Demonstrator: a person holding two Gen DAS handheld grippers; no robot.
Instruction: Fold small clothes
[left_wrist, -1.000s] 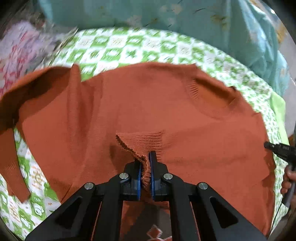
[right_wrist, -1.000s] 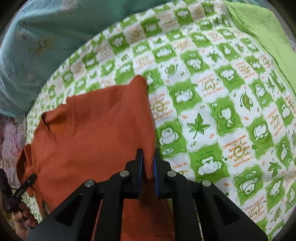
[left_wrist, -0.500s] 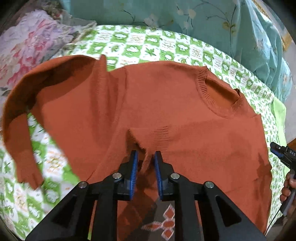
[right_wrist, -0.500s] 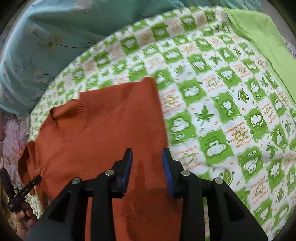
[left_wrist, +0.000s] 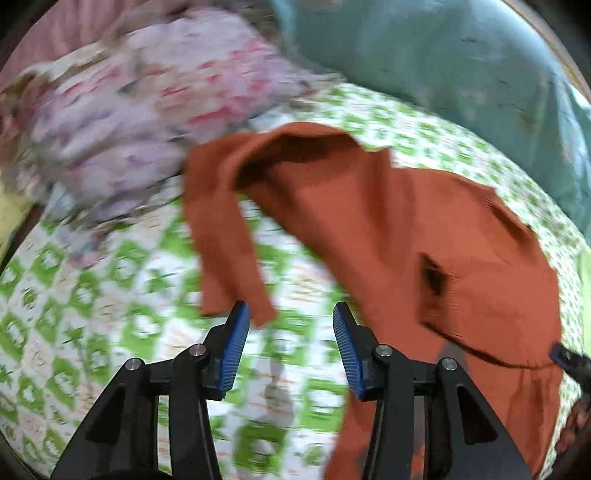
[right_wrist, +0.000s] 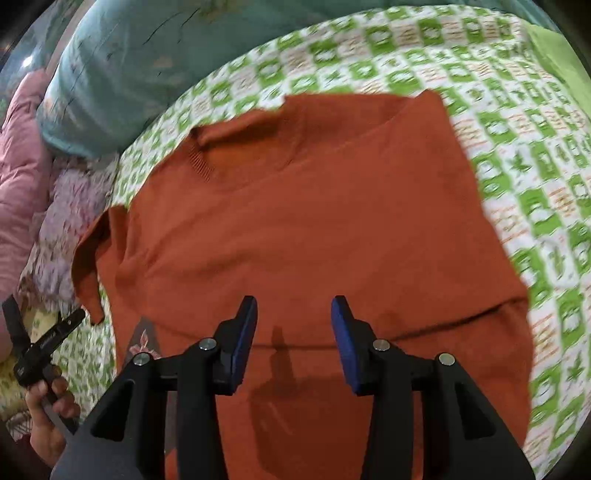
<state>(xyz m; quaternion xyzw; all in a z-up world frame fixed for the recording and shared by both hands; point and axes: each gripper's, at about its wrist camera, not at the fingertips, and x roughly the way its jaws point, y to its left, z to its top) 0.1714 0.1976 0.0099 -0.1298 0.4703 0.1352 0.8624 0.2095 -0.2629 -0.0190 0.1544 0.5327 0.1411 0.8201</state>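
My left claw (left_wrist: 291, 347) is spread wide with nothing between its blue pads, hanging over the green-and-white checked bedsheet (left_wrist: 110, 295). Just ahead of its left finger lies the cuff end of the sweater's sleeve (left_wrist: 225, 254), which runs up from there and bends over toward the body of the rust-orange sweater (left_wrist: 424, 229); the cuff's tip looks to sit right at the finger's tip, but the blur keeps me from saying whether they touch. The sweater's body spreads to the right of this claw, with a dark crease in the knit near its middle. A crumpled floral blanket (left_wrist: 122, 122) lies beyond the sleeve, and a teal quilt (left_wrist: 443, 66) runs along the far side of the bed.

My right claw (right_wrist: 293, 339) is also released, jaws well apart, hovering above the lower part of the sweater (right_wrist: 314, 221), whose body lies flat on the sheet (right_wrist: 535, 166). The ribbed neckline (right_wrist: 201, 162) is toward the far left, and a fold line crosses the fabric just past my fingertips. On the left edge of this view I see my left hand (right_wrist: 48, 417) gripping the other tool's handle, beside a pink quilted cover (right_wrist: 18, 166).
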